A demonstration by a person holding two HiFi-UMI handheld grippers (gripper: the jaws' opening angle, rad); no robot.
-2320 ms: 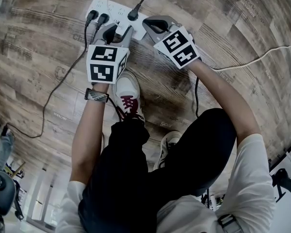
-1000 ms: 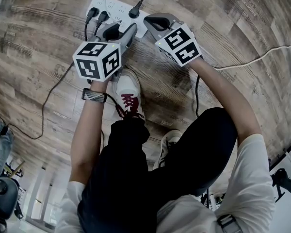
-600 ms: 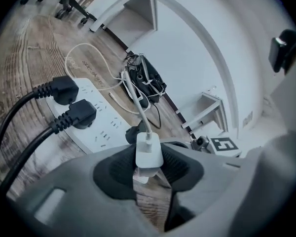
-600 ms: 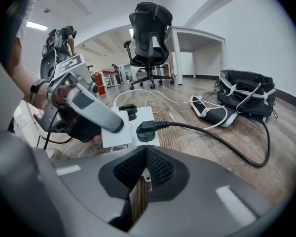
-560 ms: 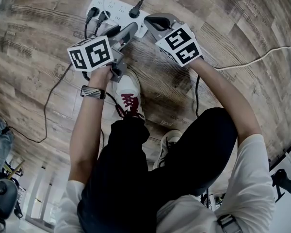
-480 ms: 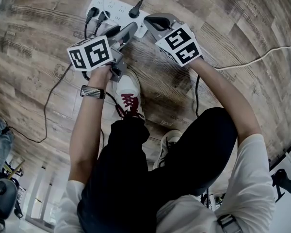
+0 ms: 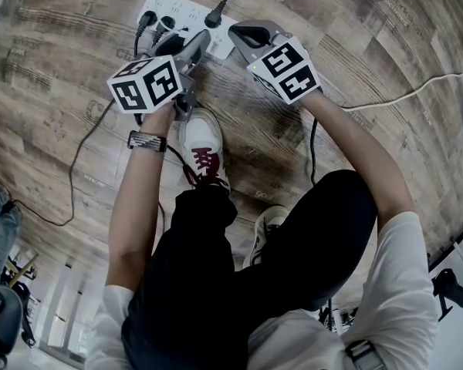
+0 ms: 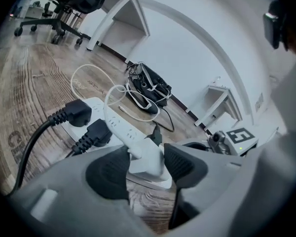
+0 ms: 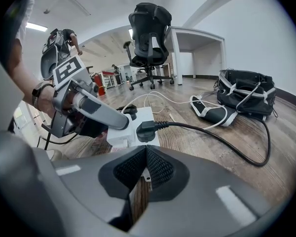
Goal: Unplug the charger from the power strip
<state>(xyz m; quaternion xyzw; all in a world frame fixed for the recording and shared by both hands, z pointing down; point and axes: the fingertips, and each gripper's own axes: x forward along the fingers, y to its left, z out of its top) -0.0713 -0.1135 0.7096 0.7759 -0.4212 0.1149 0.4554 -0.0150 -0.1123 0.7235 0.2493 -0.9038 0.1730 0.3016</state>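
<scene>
A white power strip (image 7: 174, 6) lies on the wood floor with three black plugs in it. My left gripper (image 7: 187, 46) reaches to its near end, and a white charger (image 8: 147, 159) with a white cable stands between the jaws. The jaws are opening: the left pad is at the charger's side and a thin gap shows at the right pad. Whether the charger's prongs sit in the strip (image 8: 99, 104) is hidden. My right gripper (image 7: 243, 33) is shut, pads together, tips down by the strip's right end (image 9: 138, 116), beside a black plug (image 9: 145, 131).
The person's white shoe (image 7: 203, 149) stands just below the grippers. Black cords trail left and right across the floor, and a white cord (image 7: 401, 95) runs off to the right. A black bag (image 9: 246, 90) and an office chair (image 9: 150, 28) lie beyond the strip.
My left gripper has rolled, its marker cube swinging to the left, and has edged toward the strip. The right gripper has stayed where it was.
</scene>
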